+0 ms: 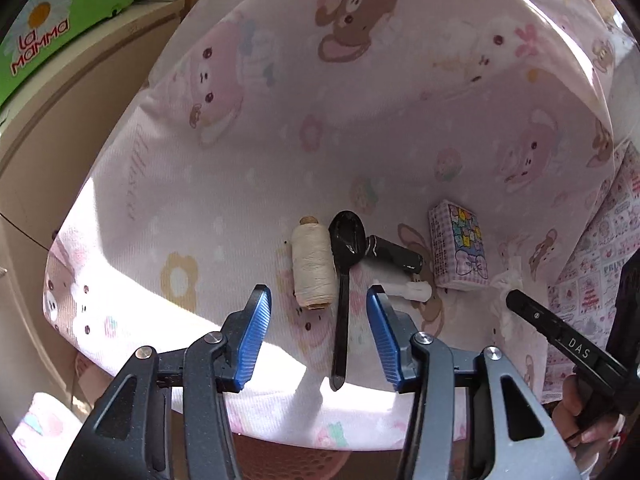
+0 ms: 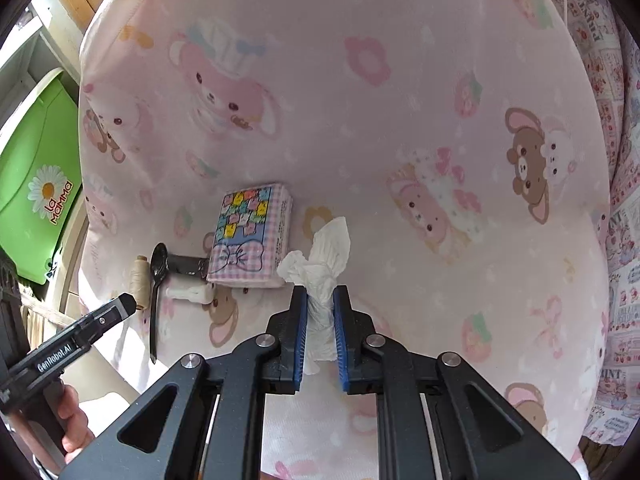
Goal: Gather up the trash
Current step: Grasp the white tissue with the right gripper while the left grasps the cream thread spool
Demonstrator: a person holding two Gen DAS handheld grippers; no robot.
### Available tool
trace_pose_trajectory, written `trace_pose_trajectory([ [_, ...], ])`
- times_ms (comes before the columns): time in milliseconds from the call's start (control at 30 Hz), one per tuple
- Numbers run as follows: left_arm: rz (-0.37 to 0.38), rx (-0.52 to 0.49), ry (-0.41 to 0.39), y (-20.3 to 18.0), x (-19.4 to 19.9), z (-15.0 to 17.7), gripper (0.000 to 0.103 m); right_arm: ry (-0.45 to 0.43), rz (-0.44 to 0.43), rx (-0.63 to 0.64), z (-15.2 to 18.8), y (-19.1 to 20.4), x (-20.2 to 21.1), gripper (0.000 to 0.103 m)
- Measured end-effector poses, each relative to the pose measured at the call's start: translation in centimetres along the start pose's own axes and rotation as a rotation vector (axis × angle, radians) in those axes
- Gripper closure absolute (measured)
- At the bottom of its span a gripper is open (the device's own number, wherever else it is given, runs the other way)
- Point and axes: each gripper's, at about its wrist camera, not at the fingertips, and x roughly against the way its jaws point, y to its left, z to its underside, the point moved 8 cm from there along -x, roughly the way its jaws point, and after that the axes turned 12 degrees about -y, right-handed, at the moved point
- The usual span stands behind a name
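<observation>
Crumpled tissue (image 2: 320, 280) between right jaws

Home bedrm, cartoon bear bedsheet (image 2: 400, 100), green storage box (image 2: 36, 184)

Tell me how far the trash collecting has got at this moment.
Nothing visibly binned yet; no bin is identifiable. In hand: the right gripper is shut on a crumpled tissue. The left gripper is open and empty over the black spoon. Still on the cloth: the spoon, thread spool, black tube, small white piece and tissue pack.
</observation>
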Motion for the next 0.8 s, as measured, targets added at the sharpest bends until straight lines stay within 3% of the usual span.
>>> trace_pose_trajectory([
  [233,-0.017,0.001,-0.019,-0.3,-1.2,-0.8,0.060,0.006,-0.009,-0.018,0.1,-0.2,0.2,0.089],
  [400,-0.060,-0.010,-0.028,0.0,-2.3,-0.9,0.081,-0.023,0.001,0.026,0.0,0.5,0.7,0.089],
  [800,-0.049,-0.020,-0.069,1.3,1.4,-0.4,0.081,-0.045,0.031,0.060,0.4,0.8,0.6,0.089],
])
